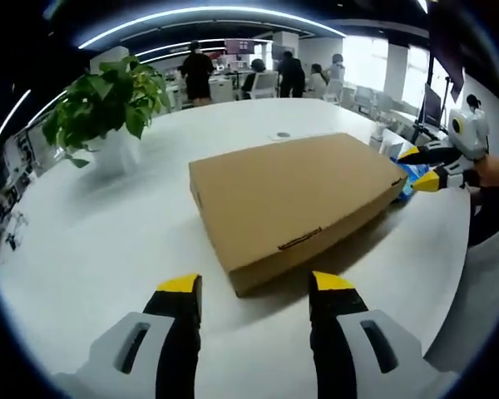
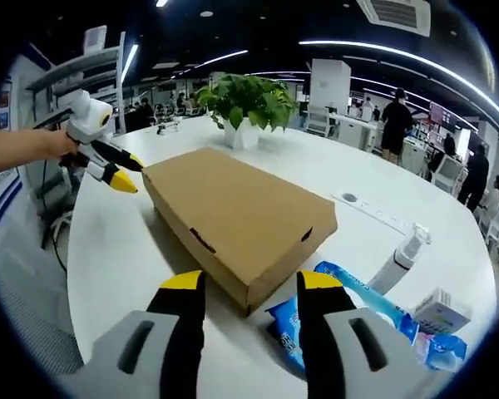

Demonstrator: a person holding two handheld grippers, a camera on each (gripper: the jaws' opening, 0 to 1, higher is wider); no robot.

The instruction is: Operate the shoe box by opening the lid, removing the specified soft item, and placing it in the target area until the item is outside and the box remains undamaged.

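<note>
Risk: the shoe box lay shut on the white desk, so a careless pry at its lid could have creased or torn the cardboard; I judged the thin front flap with its tuck slot the likeliest place to fail.
Second risk: one set of tongs pushing alone could have slid the box across the smooth desk toward the blue packet and the spray bottle beside it.
Soft item: presumably inside the closed box, hidden from both views.
Left tongs: released, jaws spread wide and holding nothing, poised just short of the box's near corner and aimed along the desk.
Right tongs: likewise released and empty, jaws either side of the opposite corner, apparently not touching it.
Hand pose: in the right gripper view, a person's forearm held the left tongs low and level at the box's far end; the right tongs sat similarly at the other end.
Bystanders: a potted plant stood well apart from the box.
Progress: lid not yet opened.
</note>
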